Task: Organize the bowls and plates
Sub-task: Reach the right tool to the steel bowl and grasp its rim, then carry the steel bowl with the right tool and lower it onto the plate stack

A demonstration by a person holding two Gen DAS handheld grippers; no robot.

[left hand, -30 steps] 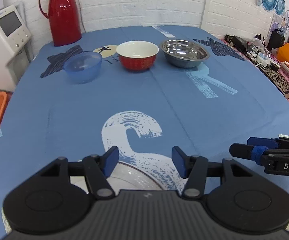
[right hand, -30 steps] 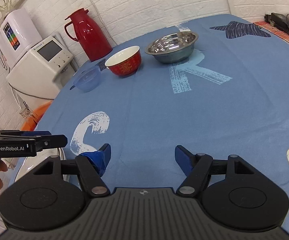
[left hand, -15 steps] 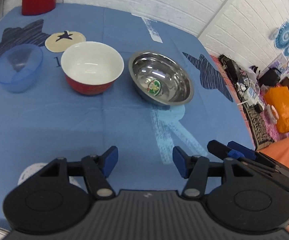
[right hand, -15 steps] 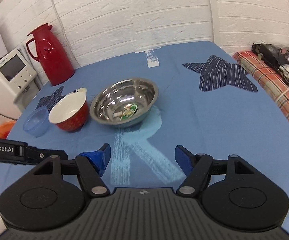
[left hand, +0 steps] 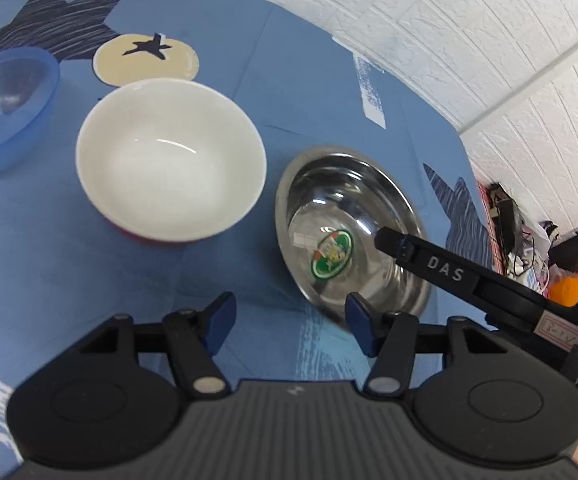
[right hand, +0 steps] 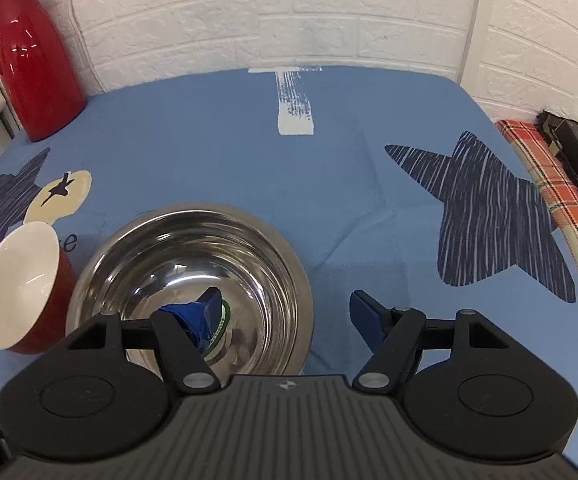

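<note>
The table [right hand: 369,152] has a blue cloth with dark stars on it. A steel bowl [right hand: 193,264] sits on it. A red bowl [right hand: 21,288], white inside, is just beside it at 9 o'clock. A clear blue bowl [left hand: 7,108] comes next. A red jug [right hand: 29,60] stands at 11 o'clock.
</note>
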